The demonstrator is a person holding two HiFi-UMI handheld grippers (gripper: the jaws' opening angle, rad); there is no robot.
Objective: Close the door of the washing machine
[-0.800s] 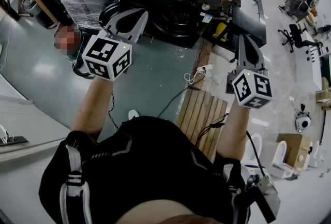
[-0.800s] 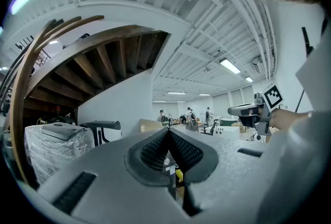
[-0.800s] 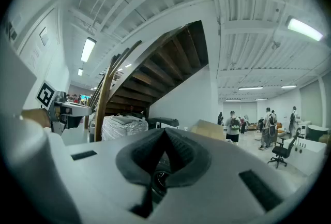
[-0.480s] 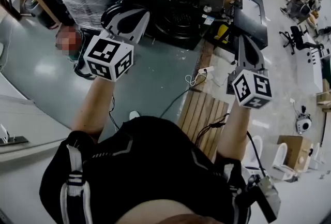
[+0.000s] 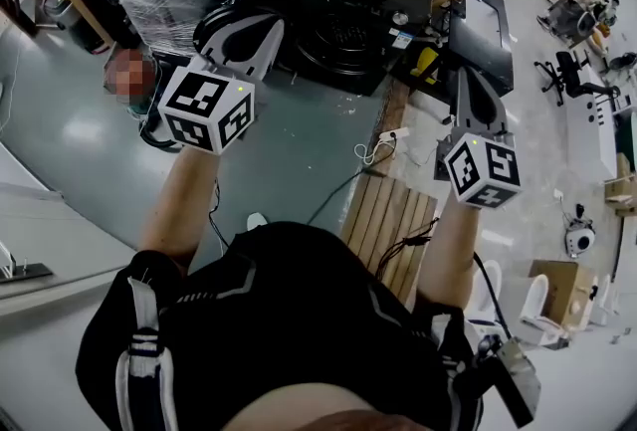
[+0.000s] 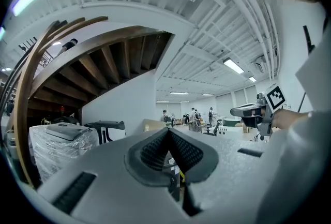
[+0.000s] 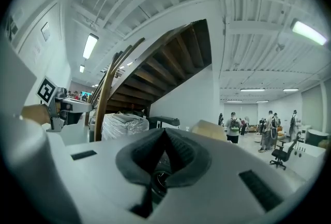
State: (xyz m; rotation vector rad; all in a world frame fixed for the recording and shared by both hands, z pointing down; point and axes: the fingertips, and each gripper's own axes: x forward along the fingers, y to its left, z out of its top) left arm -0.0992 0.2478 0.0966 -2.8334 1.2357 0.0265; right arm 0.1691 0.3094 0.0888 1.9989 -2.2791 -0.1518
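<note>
My left gripper [image 6: 168, 133] and right gripper [image 7: 164, 133] are both pinched shut and hold nothing. The black washing machine [image 5: 343, 21] sits ahead on the floor, well apart from them. I should step close, then push its door gently with one shut tip.

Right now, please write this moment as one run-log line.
left gripper: shut, empty | right gripper: shut, empty | washing machine: ahead, not touched
</note>
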